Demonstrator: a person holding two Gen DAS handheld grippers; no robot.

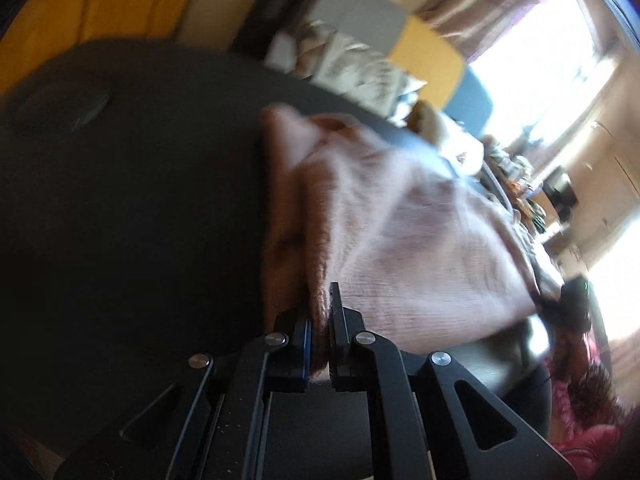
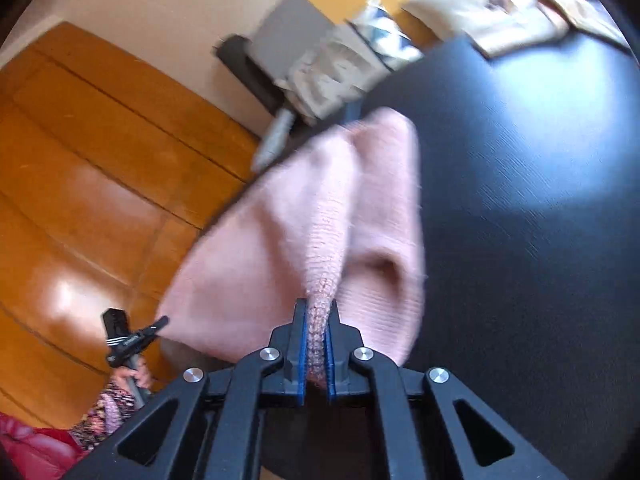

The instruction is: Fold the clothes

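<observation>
Pinching a bunched edge of the pink knit garment (image 1: 384, 232), the left gripper (image 1: 320, 320) has its fingers (image 1: 335, 308) pressed tight on the fabric, with knit showing in the narrow slot between them. From there the garment spreads away to the right across the dark surface (image 1: 132, 184), folded over itself with a thick doubled edge along its left side; much of it is blurred. At the far right edge of the left wrist view, the other gripper is a dark blurred shape at the cloth's corner.

In the right wrist view the right gripper (image 2: 317, 320) likewise clamps a gathered ridge of the same garment (image 2: 288, 232) between its blue-lined fingers (image 2: 299, 320). Part of the cloth lies on the dark surface (image 2: 520, 200), and its left part hangs past the surface's edge above the wooden floor (image 2: 80, 184). Low on the left, a person's hand (image 2: 138, 376) grips the handle of the left gripper, with a patterned sleeve (image 2: 108, 408) behind it. Pale cushions (image 2: 488, 4) lie beyond the surface's far edge
</observation>
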